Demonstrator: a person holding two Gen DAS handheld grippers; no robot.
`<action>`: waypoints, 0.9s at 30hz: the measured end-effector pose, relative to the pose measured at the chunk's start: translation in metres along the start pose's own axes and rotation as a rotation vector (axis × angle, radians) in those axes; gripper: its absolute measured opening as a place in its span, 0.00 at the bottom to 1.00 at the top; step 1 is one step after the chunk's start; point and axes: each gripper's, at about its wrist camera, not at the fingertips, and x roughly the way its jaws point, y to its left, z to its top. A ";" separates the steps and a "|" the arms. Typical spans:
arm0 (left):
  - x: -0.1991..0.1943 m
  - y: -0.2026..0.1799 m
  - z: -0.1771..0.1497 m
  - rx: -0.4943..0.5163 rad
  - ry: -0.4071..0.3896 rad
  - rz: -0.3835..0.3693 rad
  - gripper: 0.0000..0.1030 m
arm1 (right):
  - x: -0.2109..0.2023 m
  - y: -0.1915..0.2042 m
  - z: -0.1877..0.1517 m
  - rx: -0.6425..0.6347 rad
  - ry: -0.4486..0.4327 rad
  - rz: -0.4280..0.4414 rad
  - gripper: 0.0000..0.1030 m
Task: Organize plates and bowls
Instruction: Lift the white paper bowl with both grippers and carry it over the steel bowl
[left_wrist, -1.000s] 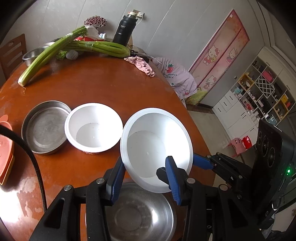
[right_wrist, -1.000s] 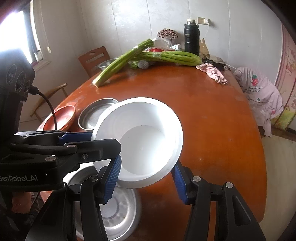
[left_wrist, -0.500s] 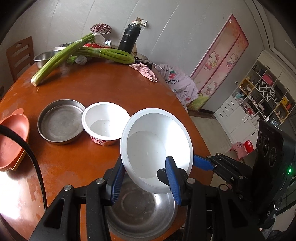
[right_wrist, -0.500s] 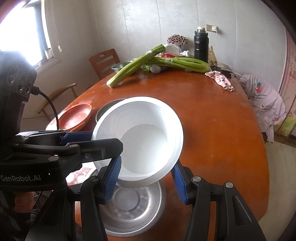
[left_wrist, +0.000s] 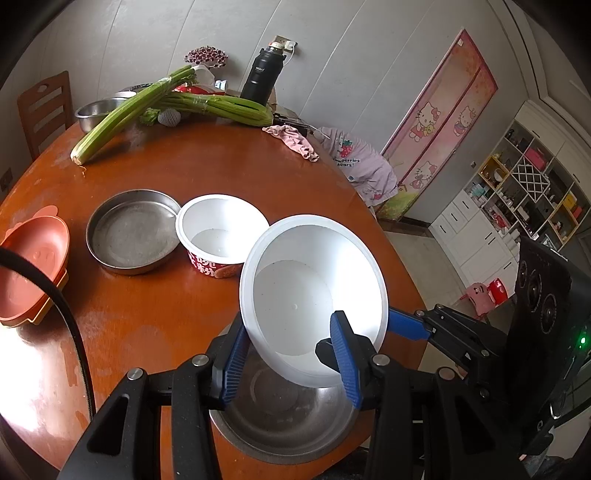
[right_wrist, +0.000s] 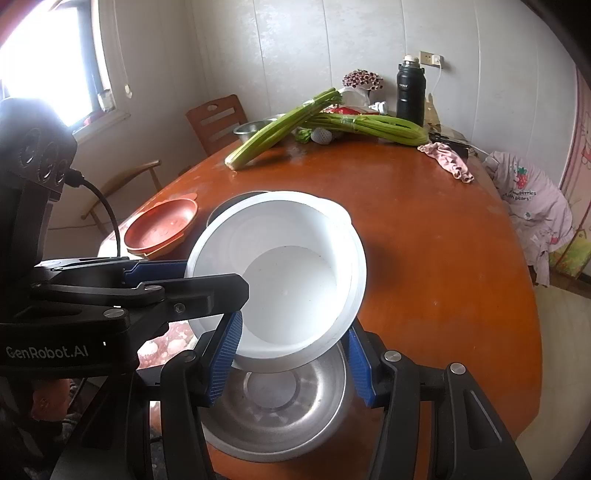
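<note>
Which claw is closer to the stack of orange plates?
Left. The left claw grips the white plastic bowl on the side facing the stacked orange plates; the right claw grips its far side.

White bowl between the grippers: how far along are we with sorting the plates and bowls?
Done, it seems: the orange plates sit stacked at the table's left edge. In hand: the white bowl is held tilted above the steel bowl, with the left gripper and right gripper each clamped on its rim. Left: the steel pan and the red-printed white bowl sit side by side, unstacked.
</note>
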 end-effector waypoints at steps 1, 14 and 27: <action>0.000 0.001 -0.001 -0.001 0.001 -0.001 0.42 | 0.001 0.000 0.001 0.000 0.001 0.000 0.55; 0.007 0.014 -0.018 -0.034 0.042 -0.003 0.42 | 0.007 0.012 -0.015 -0.011 0.043 0.013 0.55; 0.023 0.015 -0.041 -0.039 0.114 0.004 0.42 | 0.018 0.012 -0.040 -0.001 0.116 0.030 0.55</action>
